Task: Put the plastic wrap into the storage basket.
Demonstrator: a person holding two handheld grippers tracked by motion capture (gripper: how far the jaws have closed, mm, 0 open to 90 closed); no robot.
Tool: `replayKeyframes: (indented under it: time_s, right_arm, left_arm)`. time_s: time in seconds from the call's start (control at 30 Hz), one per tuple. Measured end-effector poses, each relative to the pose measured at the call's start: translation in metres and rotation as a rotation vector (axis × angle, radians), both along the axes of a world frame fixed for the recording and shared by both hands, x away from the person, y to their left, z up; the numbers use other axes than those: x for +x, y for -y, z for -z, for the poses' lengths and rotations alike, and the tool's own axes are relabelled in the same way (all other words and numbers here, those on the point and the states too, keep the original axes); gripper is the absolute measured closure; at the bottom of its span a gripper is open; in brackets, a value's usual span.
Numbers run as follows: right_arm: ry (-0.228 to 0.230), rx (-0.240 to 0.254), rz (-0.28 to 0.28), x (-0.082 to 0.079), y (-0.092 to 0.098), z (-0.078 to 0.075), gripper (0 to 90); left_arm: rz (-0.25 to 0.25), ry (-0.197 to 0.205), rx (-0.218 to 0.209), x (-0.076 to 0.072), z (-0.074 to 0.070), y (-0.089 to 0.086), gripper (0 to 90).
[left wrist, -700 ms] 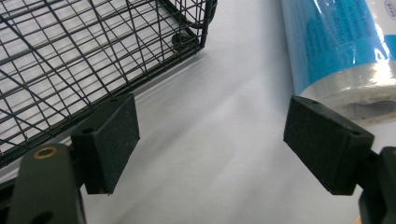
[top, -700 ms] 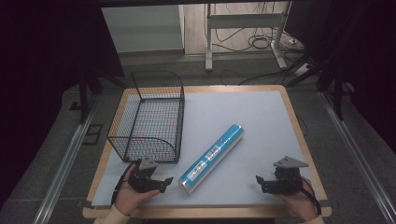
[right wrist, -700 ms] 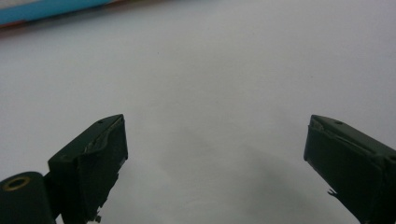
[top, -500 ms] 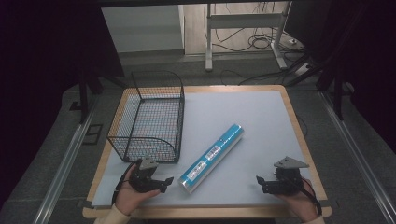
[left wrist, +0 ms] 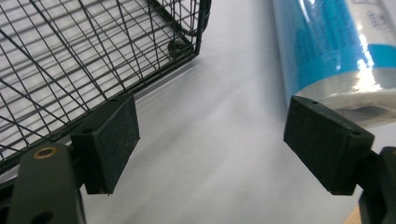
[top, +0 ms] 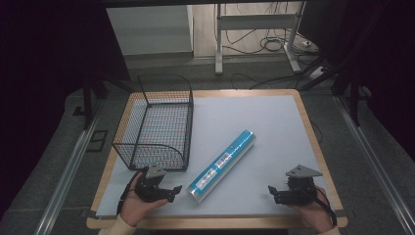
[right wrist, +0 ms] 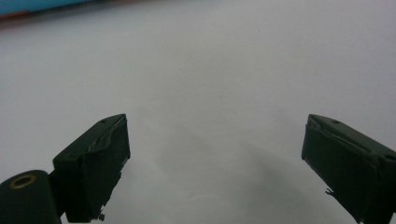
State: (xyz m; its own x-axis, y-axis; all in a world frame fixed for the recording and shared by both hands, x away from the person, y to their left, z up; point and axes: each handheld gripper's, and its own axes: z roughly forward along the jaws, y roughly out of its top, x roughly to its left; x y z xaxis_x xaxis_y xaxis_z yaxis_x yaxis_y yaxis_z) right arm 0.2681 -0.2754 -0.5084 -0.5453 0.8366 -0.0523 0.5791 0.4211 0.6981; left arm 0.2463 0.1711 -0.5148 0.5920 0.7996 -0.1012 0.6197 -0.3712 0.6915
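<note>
While your left claw [top: 172,189] rests low on the worktop [top: 254,117] with its jaws well apart and nothing between them, the roll [top: 223,165] lies just off its tip on the right, near end almost at the jaw. In the left gripper view that clear-wrapped end [left wrist: 336,51] sits just beyond one pad [left wrist: 327,140], apart from it. The roll's long axis runs slantwise, away from you and to the right, so your left claw is much the nearer. Your right claw [top: 272,191] also stands wide with nothing held, well apart from the roll, which lies off to its left; the right gripper view faces bare worktop [right wrist: 224,84]. Just beyond the left claw stands the wire basket [top: 155,122], with nothing in it; the roll lies beside it, outside.
</note>
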Motion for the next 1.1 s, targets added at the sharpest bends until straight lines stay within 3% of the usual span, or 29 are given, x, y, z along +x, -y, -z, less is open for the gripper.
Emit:
replayKeyframes:
  time_s: [0.17,0.4,0.63,1.1]
  right_arm:
    - [0.000,0.017,0.003,0.000,0.000,0.000,7.8]
    - [-0.004,0.021,-0.011,0.000,-0.001,0.000,7.7]
    - [0.003,0.031,-0.022,-0.001,0.000,0.000,7.8]
    - [0.012,0.026,-0.030,-0.003,-0.003,-0.001,7.9]
  left_arm:
    - [0.021,-0.012,-0.050,-0.004,-0.008,0.002,17.8]
    - [0.013,-0.005,-0.062,-0.006,-0.017,0.003,18.1]
    - [0.027,0.037,-0.068,-0.009,-0.039,0.013,19.0]
    - [0.045,0.032,-0.046,-0.010,-0.052,0.027,20.1]
